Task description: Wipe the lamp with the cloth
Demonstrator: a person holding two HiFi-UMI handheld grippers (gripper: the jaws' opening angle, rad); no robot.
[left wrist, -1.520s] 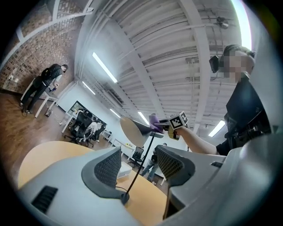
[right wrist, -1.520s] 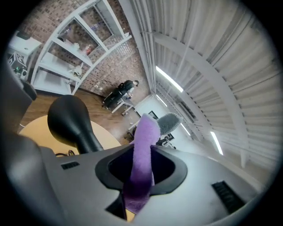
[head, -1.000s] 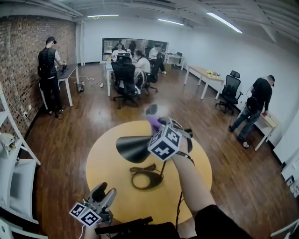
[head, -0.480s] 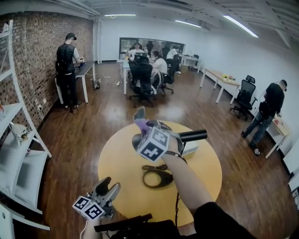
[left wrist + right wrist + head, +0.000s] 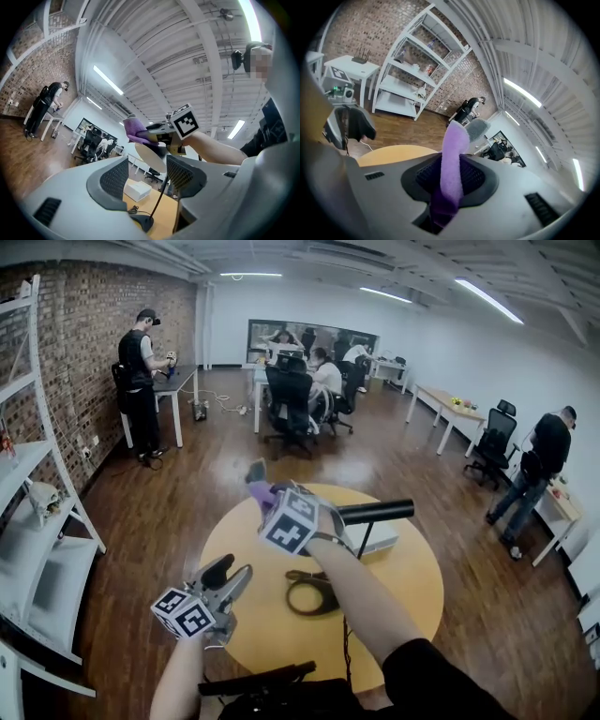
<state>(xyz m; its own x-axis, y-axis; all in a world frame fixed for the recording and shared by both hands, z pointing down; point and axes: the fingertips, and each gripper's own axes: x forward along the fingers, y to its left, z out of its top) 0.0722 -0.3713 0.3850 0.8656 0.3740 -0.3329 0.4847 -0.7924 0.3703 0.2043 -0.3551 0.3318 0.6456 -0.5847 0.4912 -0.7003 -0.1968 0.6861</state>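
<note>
The left gripper (image 5: 229,574) is held nearest, by the near edge of the table. Its grey jaws are set wide apart, and nothing is gripped between the ribbed pads. Past it, the right gripper (image 5: 270,493) is closed narrowly on the cloth (image 5: 452,159). This soft purple strip with a fuzzy grey end is pinched between dark meshed pads and stands out beyond the fingertips. The cloth is carried at the upper rim of the shade (image 5: 152,157), a cone black outside and pale inside; whether the two touch cannot be told. The lamp (image 5: 375,513) is stood on a round, smooth yellow table (image 5: 412,592), on a thin black stem (image 5: 364,542) and a flat black base (image 5: 309,594). A flat white box (image 5: 382,538) is set just behind the stem. Farther off, a glossy dark wood floor (image 5: 187,484), white shelves (image 5: 37,521) and a rough red brick wall (image 5: 84,343) are seen.
</note>
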